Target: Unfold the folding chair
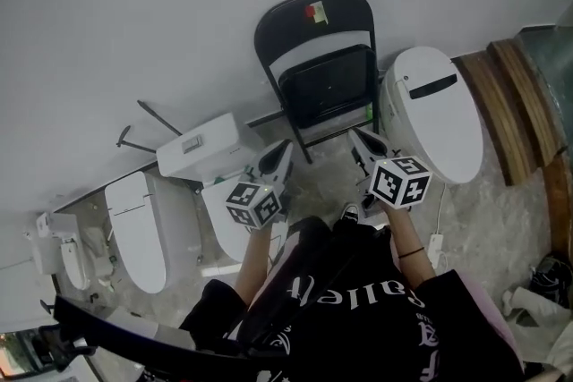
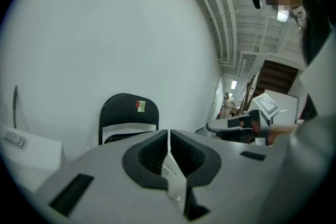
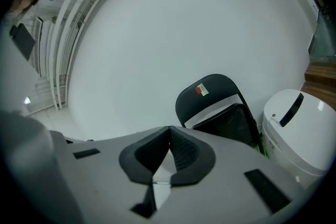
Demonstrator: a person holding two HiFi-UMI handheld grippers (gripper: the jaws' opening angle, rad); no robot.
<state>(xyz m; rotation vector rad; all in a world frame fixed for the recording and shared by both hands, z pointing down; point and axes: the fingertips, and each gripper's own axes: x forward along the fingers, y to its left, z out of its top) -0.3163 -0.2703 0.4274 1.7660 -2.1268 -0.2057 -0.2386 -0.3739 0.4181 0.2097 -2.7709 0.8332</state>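
Folding chair (image 1: 286, 27) is leaning folded against the wall, top centre of head view. Left gripper (image 1: 283, 149) and right gripper (image 1: 358, 139) are hanging short, jaws pressed together, empty. Likely rigid, heavyish, slick paint: I'm suggesting pinching the backrest rim and pulling the seat edge.

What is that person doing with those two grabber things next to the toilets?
A person holds a left gripper and a right gripper, one in each hand, both aimed at a black folding chair. The chair leans folded against the white wall, between white toilets. Both grippers have their fingers shut with nothing between them, and neither touches the chair. The unfolding has not started yet.
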